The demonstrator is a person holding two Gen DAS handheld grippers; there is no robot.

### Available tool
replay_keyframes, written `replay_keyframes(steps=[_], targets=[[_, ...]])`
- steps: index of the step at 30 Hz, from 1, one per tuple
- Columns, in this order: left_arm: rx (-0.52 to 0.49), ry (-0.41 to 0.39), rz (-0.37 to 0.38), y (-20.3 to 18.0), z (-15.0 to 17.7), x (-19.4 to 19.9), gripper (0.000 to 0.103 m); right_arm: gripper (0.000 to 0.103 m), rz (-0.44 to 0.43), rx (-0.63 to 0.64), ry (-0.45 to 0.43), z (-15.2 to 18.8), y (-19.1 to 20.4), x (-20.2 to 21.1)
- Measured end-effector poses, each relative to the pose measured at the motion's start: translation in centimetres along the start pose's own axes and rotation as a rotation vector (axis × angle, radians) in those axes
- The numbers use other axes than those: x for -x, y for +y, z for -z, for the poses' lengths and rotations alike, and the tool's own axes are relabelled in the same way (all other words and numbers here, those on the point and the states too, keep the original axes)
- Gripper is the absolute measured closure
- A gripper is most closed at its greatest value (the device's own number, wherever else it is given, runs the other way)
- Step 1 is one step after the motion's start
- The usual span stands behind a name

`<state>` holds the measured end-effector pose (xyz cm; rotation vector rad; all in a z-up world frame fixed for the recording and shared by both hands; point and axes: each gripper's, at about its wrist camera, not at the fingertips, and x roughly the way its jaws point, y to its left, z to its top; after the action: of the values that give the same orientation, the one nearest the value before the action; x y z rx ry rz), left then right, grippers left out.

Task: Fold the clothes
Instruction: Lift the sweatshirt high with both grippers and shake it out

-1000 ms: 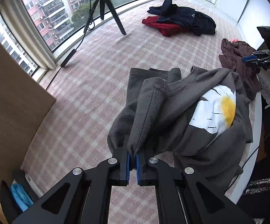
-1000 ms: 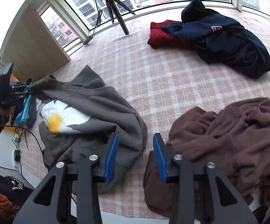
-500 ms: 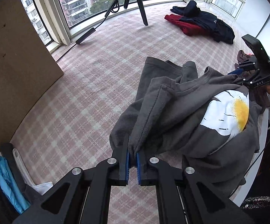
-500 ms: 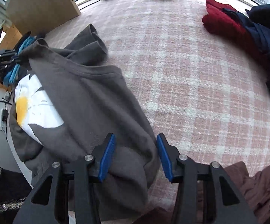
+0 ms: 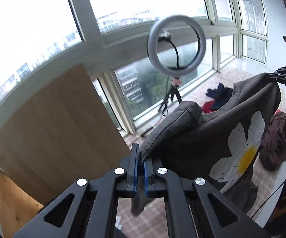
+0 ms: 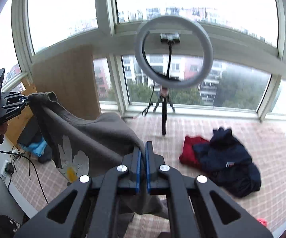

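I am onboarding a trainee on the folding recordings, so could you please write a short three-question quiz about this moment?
1. True or false: both the left hand-held gripper and the right hand-held gripper are shut on the grey sweatshirt.
2. What lies on the checked floor cover near the tripod? A) a red garment under a navy garment; B) a folded white towel; C) a pair of shoes.
3. Fill in: the print on the grey sweatshirt is a white ____ with a yellow centre.

Key: 1 true; 2 A; 3 daisy (flower).
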<state>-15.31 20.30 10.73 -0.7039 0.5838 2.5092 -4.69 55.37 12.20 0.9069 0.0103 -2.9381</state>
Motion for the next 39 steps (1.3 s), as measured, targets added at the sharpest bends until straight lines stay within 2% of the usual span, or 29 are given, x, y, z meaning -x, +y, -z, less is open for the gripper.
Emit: replay_keyframes(steps=[5,7,11,14,20,22,24,26,28,31,33,35,37,39], targets=[[-0.021,-0.215,-0.190,2.3,-5.4,13.2,0.099,0.099,0.074,0.106,-0.289,-7.2,4.0,11.6],[-0.029,-0.271,-0.241,2.7,-6.6,17.5,0.099,0.099,0.076,0.111,-0.376,-8.6,4.9,15.5],[-0.057,-0.361,-0.329,2.8,-8.4,24.9,0.099,0.099,0.116,0.157,-0.493,-10.0,7.1,21.2],[-0.079,-0.392,-0.398,2.5,-8.9,28.2,0.099,0.099,0.120,0.169,-0.528,-10.1,8.1,23.3],[-0.093,-0.375,-0.437,2.6,-8.9,30.2,0.099,0.102,0.181,0.173,-0.620,-9.1,9.0,25.8],[-0.105,-0.359,-0.434,2.7,-9.0,30.3,0.099,0.102,0.136,0.158,-0.612,-9.2,8.3,26.9],[-0.114,-0.339,-0.421,2.7,-8.8,29.5,0.099,0.101,0.086,0.129,-0.544,-9.4,7.4,25.6],[-0.135,-0.281,-0.421,2.8,-7.7,27.3,0.099,0.101,0.003,0.132,-0.398,-8.9,6.6,20.9],[-0.136,-0.201,-0.405,3.4,-5.5,24.3,0.099,0.099,-0.077,0.107,-0.249,-6.2,6.5,15.3],[-0.072,-0.014,-0.400,6.2,0.2,18.5,0.099,0.098,-0.213,0.095,0.003,0.7,8.6,4.3],[-0.044,0.126,-0.439,8.1,4.8,14.1,0.099,0.097,-0.319,0.065,0.169,5.7,11.3,-2.9],[-0.015,0.251,-0.451,9.5,9.5,10.3,0.099,0.096,-0.386,0.057,0.309,10.3,15.7,-9.1],[0.027,0.348,-0.426,11.0,13.9,7.5,0.099,0.095,-0.439,0.107,0.377,14.6,20.4,-12.0],[0.074,0.417,-0.408,13.0,17.9,6.6,0.099,0.085,-0.498,0.169,0.435,18.3,25.3,-14.5]])
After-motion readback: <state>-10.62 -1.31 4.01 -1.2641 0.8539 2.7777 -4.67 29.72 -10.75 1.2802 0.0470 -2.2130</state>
